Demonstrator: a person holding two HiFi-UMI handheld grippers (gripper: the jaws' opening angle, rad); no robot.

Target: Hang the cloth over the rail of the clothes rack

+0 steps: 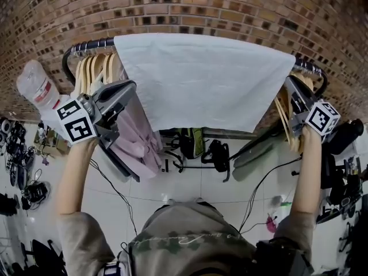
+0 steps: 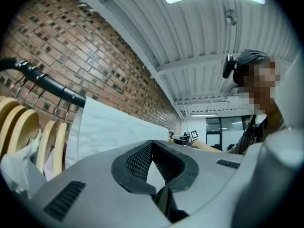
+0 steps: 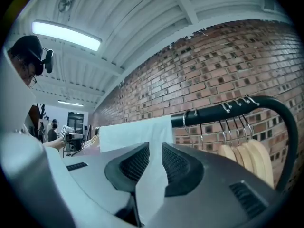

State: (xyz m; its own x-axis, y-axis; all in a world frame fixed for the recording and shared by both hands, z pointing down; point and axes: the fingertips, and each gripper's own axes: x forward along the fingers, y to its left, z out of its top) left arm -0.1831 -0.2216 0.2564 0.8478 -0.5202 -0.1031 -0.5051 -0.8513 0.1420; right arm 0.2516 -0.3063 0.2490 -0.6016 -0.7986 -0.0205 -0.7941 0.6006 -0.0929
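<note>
White fabric cloth [image 1: 201, 79] draped over black metal rail [image 1: 86, 46] of clothes rack, mid-span. Wooden hangers [image 1: 95, 68] on rail either side. Left tool [image 1: 132, 86] beside cloth's left edge; right tool [image 1: 289, 85] at right edge, cloth between jaws. Brick wall [image 1: 184, 4] behind.

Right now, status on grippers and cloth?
Left gripper shut, nothing gripped. Right gripper shut on cloth. Cloth draped over rail. Hangers either side, none blocking.

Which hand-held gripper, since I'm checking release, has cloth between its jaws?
The right hand-held gripper: the white cloth passes between its jaws. The left hand-held gripper is shut, empty.
</note>
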